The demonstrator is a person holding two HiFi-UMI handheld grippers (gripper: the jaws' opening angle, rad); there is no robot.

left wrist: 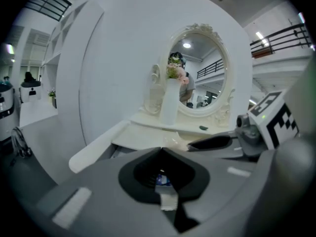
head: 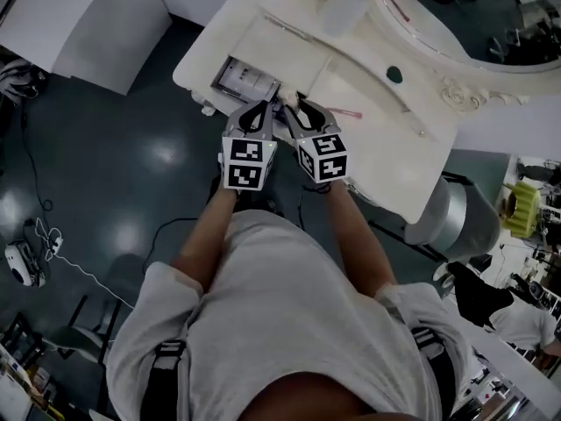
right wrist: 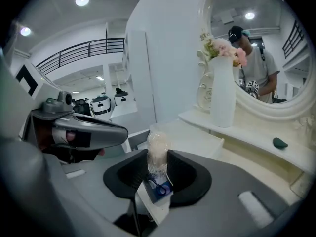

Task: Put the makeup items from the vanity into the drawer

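The right gripper (head: 294, 108), its jaws standing fairly wide and clamping a small clear plastic bottle (right wrist: 158, 149) that is pointing out past their tips, is hovering just short of the open white vanity drawer (head: 248, 79) lying ahead and slightly left, alongside the fully closed, empty left gripper (left wrist: 162, 152).

A clear, crinkled makeup item (right wrist: 157, 149) with a blue-and-white label is being gripped between the jaws of the right gripper (right wrist: 157, 158). Both pads are being pressed against its sides, and its top is being held upright above them. The left gripper (right wrist: 84, 130) is being held just beside it, toward the left edge. Beyond, a white vase (right wrist: 223, 94) of pink flowers (right wrist: 224, 48) is being displayed on the vanity (right wrist: 192, 137) before an oval mirror (right wrist: 286, 14), in which a person in a cap is being reflected. A small dark green object (right wrist: 280, 142) is being shown on the shelf, well apart from the vase.
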